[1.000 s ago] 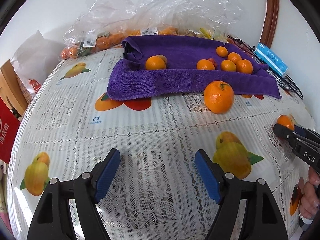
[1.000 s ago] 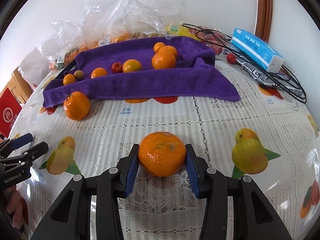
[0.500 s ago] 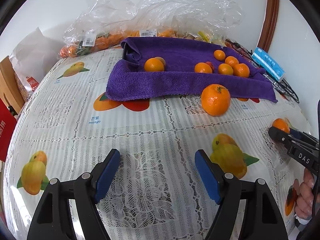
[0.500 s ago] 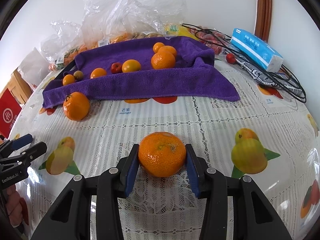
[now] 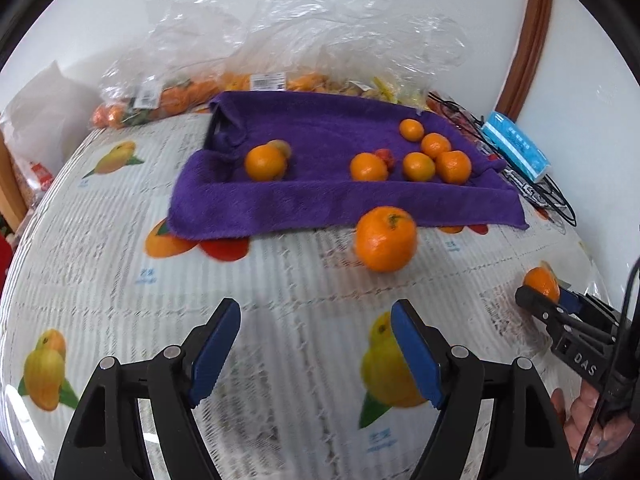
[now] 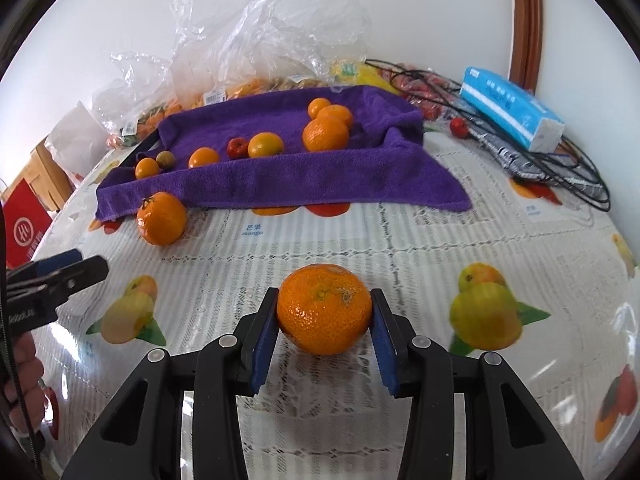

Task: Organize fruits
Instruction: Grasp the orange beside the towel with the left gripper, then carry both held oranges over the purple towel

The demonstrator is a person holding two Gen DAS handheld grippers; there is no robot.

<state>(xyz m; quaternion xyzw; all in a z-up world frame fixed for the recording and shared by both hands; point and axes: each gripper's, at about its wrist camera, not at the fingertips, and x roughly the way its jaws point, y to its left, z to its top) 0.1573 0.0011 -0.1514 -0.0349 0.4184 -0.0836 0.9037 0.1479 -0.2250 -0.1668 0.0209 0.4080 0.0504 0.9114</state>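
Oranges everywhere, and one orange [image 6: 323, 308] clamped square between the blue pads [image 6: 264, 340] of the right gripper [image 6: 323, 320], dead centre in the right wrist view, low over the lace tablecloth [image 6: 400, 232]. Whether lifted or resting on the cloth, cannot tell. Also visible at the right edge of the left wrist view, pinched at the tip of that same gripper.

Left gripper [image 5: 316, 344] spread wide at the bottom of its own frame, nothing between the jaws, only printed fruit on the cloth below.

Loose orange [image 5: 386, 238] sitting on the tablecloth, touching or just short of the near hem of the purple towel [image 5: 280, 200], stem up. Straight ahead of the left gripper and a shade right of its centre line, so clearly the left hand's fruit; in the right wrist view the same orange lies far off at middle left. Round fruit, no long axis to line up, any approach angle good.

Towel up the frame from both grippers, draped over a tray, with smaller oranges [image 5: 434, 156] clustered on the right part and one orange with a small brownish fruit on the left. Small red fruit [image 6: 238, 147] among them.

Likely next: held orange carried forward and up-frame to the towel, toward the matching large one [image 6: 326, 134]. Rolling off the sloped front fold looks the main hazard.
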